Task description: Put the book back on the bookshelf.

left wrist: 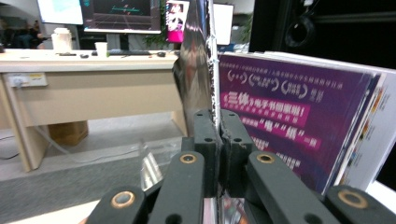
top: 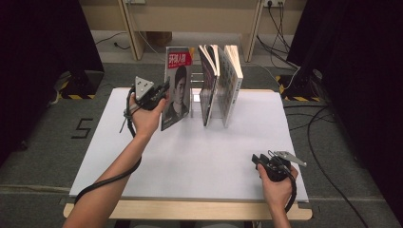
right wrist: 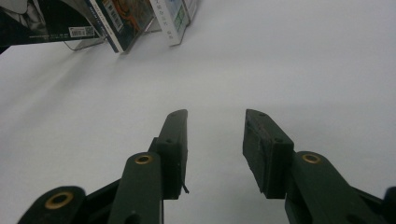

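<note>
The white table [top: 190, 161] is seen whole from the high view, with a clear stand [top: 196, 102] near its far edge; in the stand two books [top: 221, 83] are held upright side by side, and the magazine [top: 177, 88] with a portrait cover is leaned at their left, tilted. Whether the magazine's foot is inside the stand or just beside it cannot be told. In the left gripper view a purple printed cover [left wrist: 285, 121] of the neighbouring book is shown, which is hidden from above, and a desk with screens is seen behind. The left gripper [top: 160, 92] is clamped on the magazine's edge, its jaws pressed together on the thin pages [left wrist: 212, 93]. The right gripper [top: 260, 160] is rested near the table's front right corner, well apart from the books, its jaws held apart with nothing between them over bare table [right wrist: 280, 56]
</note>
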Demonstrator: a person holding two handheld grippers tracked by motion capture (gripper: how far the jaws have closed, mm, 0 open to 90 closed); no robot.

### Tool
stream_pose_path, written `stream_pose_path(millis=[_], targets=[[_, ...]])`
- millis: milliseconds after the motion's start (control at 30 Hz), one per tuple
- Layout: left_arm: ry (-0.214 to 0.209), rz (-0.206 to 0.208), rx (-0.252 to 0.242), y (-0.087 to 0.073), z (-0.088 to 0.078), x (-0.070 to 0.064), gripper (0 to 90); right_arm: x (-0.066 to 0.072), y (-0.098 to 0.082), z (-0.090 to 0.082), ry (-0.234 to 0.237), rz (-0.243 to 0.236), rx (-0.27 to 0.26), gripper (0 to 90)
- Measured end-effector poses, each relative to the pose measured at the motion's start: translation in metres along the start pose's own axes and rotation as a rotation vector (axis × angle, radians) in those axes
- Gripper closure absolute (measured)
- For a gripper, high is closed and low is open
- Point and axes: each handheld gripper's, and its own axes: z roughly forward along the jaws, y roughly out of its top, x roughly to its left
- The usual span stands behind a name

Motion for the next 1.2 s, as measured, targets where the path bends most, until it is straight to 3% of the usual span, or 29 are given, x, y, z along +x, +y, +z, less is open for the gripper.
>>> stream_pose_path(millis=[267,567,633,867,1200], targets=[[-0.004,-0.012,0.083,-0.015,-0.022,0.004,85.9,0.0,0.0,0.0,-0.001,-0.005,0.003,60.6],[-0.065,-0.047,0.167,-0.038,-0.038,0.002,85.9,0.0,-0.001,0.0,0.001,-0.004,0.006,60.6],[-0.077,-0.07,0.173,-0.043,-0.039,0.001,85.4,0.0,-0.001,0.0,-0.001,-0.005,0.002,60.7],[-0.084,-0.074,0.183,-0.048,-0.041,-0.002,84.4,-0.001,-0.001,0.0,0.0,0.001,0.004,60.6],[-0.084,-0.112,0.174,-0.045,-0.033,0.002,77.8,-0.001,-0.001,0.0,-0.001,0.007,0.011,60.4]])
